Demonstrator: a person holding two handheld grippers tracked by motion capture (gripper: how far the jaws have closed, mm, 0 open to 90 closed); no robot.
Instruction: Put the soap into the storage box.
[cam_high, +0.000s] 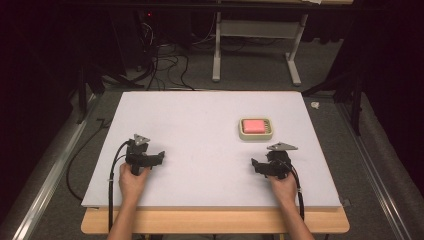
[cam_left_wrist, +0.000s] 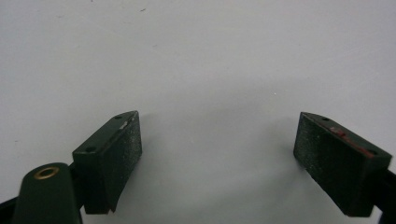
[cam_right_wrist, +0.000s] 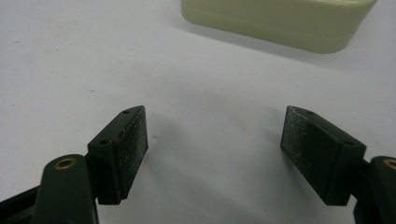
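A pink bar of soap (cam_high: 255, 125) is seen lying in a cream-coloured soap dish (cam_high: 256, 135) on the right half of a white desk (cam_high: 200, 130), toward the far side. In the right gripper view the near wall of the soap dish (cam_right_wrist: 280, 25) appears at the top edge, beyond the jaws and apart from them.

The right claw (cam_high: 256, 165) is held low over the desk, near the front edge, in front of the dish and a little to its right; it is the claw nearest to the dish. In its own view the right claw (cam_right_wrist: 215, 154) is shown with its two black jaws spread wide and nothing between them but bare desk.

The left claw (cam_high: 159, 156) is held over the left half of the desk, well apart from the dish. In its own view the left claw (cam_left_wrist: 217, 154) is likewise shown spread wide and holding nothing.

The work is judged to be at its very start: nothing has been gripped, the soap sits untouched in its dish, and the reach toward it is yet to be made.
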